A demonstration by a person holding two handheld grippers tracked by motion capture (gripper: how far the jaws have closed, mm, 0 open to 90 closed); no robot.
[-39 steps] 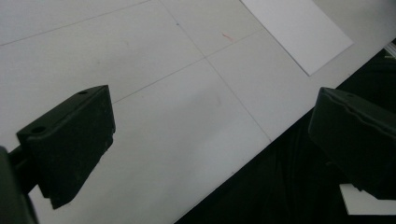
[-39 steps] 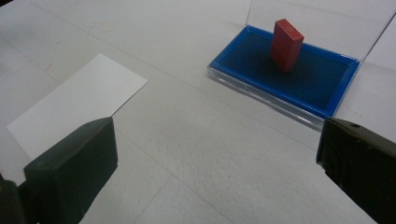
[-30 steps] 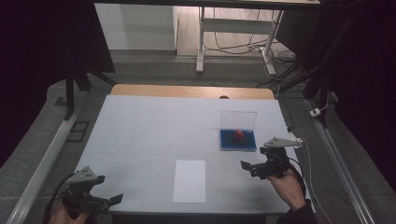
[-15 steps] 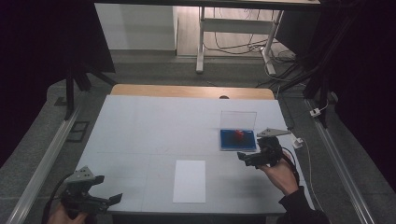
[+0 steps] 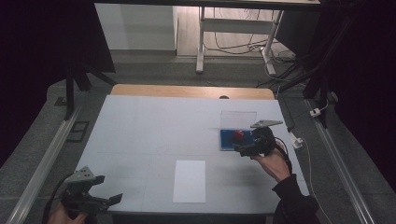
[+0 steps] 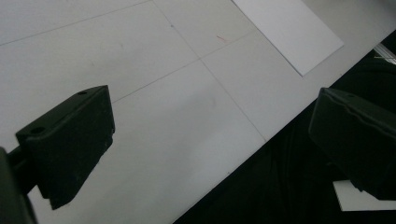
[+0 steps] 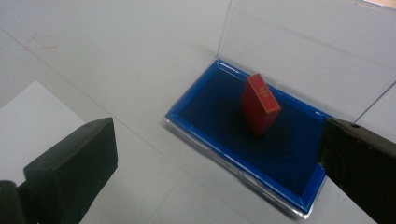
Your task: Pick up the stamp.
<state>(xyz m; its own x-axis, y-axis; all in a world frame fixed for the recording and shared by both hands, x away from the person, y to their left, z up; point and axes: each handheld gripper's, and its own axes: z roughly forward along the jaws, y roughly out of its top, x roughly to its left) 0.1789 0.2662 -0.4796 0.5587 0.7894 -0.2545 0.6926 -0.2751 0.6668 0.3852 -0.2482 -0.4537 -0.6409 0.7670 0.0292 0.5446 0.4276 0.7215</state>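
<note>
A shallow blue case (image 7: 280, 163) lies on the white table at the right, its clear lid (image 7: 308, 51) standing open at the far side. Inside it a red block (image 7: 259, 105) leans tilted, gold marks on one face. My right gripper (image 7: 217, 144) is open, with one jaw on each side of the case's near end and apart from the block. From above, the right gripper (image 5: 239, 149) hovers at the near edge of the case (image 5: 226, 140), by the red block (image 5: 239, 134). My left gripper (image 5: 109, 190) is open and holds nothing at the table's front left corner.
A white sheet of paper (image 5: 189, 180) lies flat near the middle of the front edge, also the sheet (image 6: 289, 32) beyond my left gripper (image 6: 210, 126). The table's front edge (image 6: 261, 140) runs under the left jaws. A wooden strip (image 5: 187, 91) borders the far side.
My right gripper has moved forward and left, up to the blue case. The left gripper has barely shifted.
</note>
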